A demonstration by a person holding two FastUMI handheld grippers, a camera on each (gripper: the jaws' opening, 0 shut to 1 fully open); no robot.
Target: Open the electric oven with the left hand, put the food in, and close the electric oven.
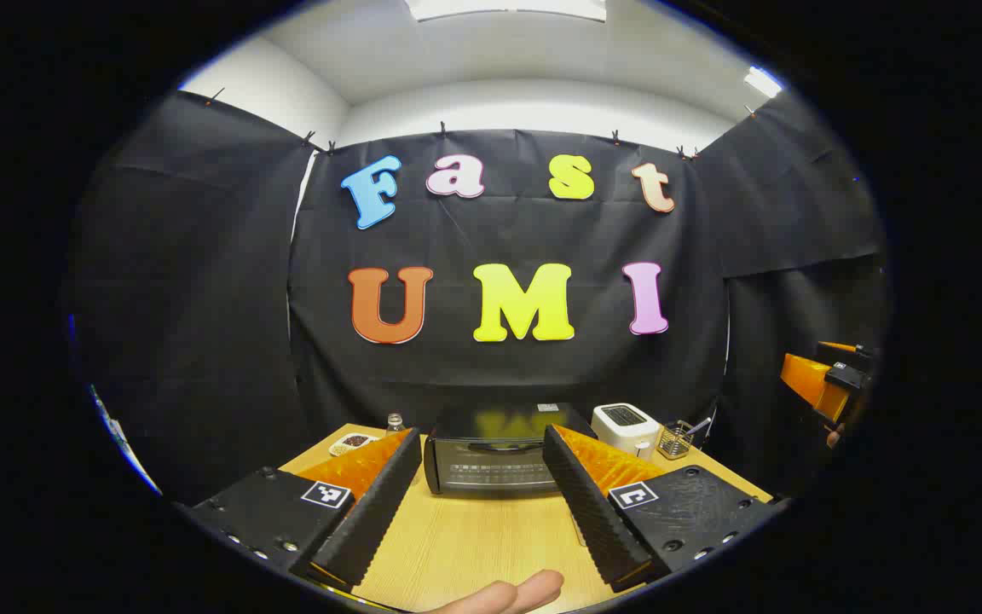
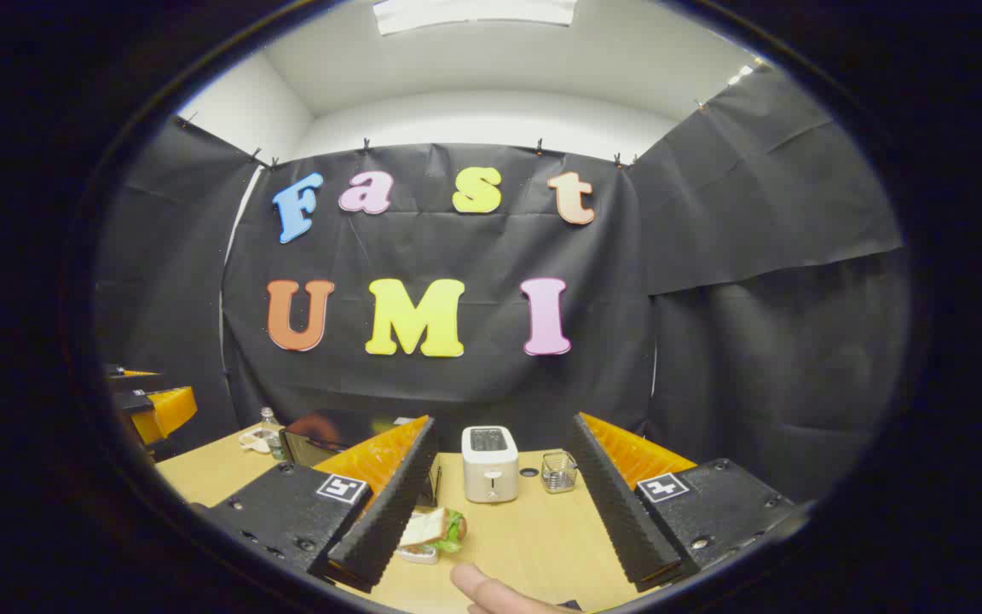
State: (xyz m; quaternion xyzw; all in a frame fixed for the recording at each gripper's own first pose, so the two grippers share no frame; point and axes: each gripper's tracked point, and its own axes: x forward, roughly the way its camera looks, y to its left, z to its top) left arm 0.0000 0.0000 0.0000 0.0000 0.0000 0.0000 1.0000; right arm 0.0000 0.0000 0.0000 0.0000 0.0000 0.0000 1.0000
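Nothing of the task looks done yet. In the left gripper view the left gripper [image 1: 481, 499] hangs above the wooden table [image 1: 474, 537] with its two fingers spread wide and nothing between them, and it looks straight at the electric oven [image 1: 499, 452], which stands at the back of the table with its door closed. A white toaster [image 1: 625, 426] and a small wire holder [image 1: 677, 438] stand to the right of the oven. In the right gripper view the right gripper [image 2: 504, 507] is also wide open and empty, and the food, a sandwich [image 2: 433, 529] on a small dish, lies on the table just beside its left finger. All the steps remain, I think: opening the door, putting the sandwich in, and closing it.
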